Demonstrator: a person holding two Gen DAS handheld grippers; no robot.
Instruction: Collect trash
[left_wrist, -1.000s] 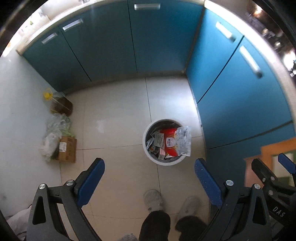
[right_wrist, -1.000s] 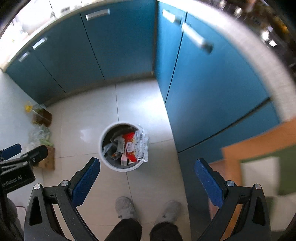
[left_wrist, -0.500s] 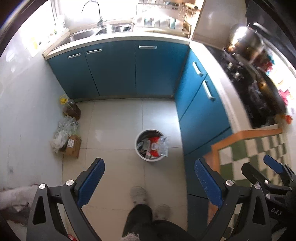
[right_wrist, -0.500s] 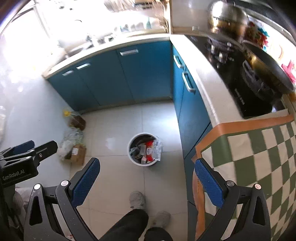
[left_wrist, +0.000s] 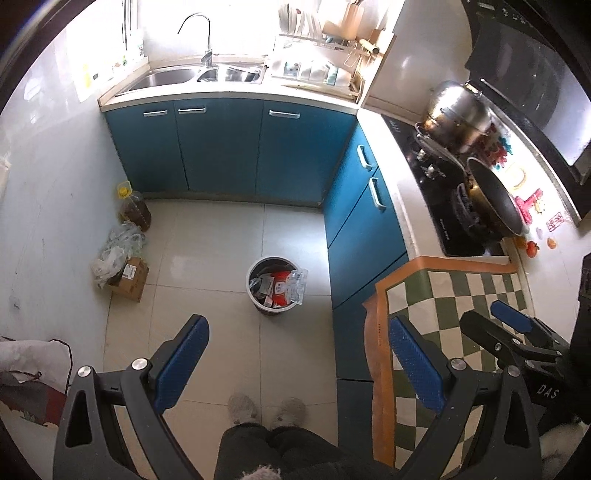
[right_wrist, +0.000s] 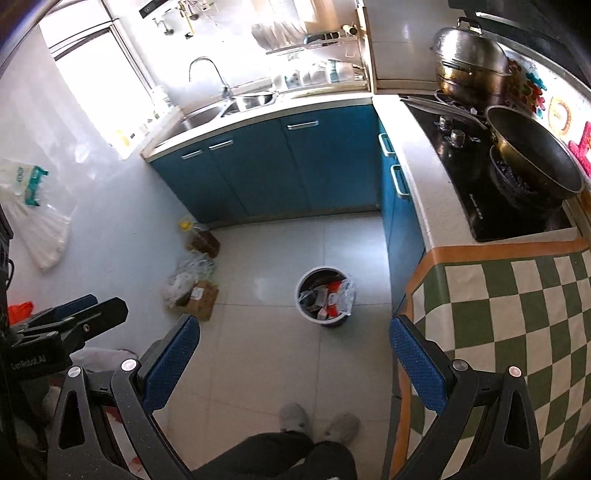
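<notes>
**Two empty grippers held high over a kitchen floor, trash bin below**

A small kitchen seen from above through two fisheye lenses. Pale floor tiles (left_wrist: 207, 258) fill the middle. Blue cabinets (left_wrist: 221, 147) run along the far wall under a steel sink (left_wrist: 166, 77) with a curved tap, then turn the corner and continue down the right side under a black stove (right_wrist: 480, 177). A large steel pot (right_wrist: 469, 59) and a dark wok (right_wrist: 532, 151) sit on the stove. Nearer the cameras, on the right, is a surface covered with a green and cream checked cloth (right_wrist: 517, 314) edged in orange.

The trash bin (left_wrist: 255, 291), round and pale, stands on the floor just beside the right-hand cabinets. It is full of wrappers (left_wrist: 280, 284), and a clear packet hangs over its rim.

Against the left wall lie a cardboard box (left_wrist: 129, 277), crumpled plastic bags (left_wrist: 118, 243) and an oil bottle (left_wrist: 135, 206) with a yellow cap.

The left gripper (left_wrist: 299, 365) and right gripper (right_wrist: 295, 365) are both well above the floor, jaws spread wide, with nothing between their blue pads. The right one is over the edge of the checked cloth.

The person's grey slippers (left_wrist: 266, 406) and dark trousers show at the bottom edge.
</notes>
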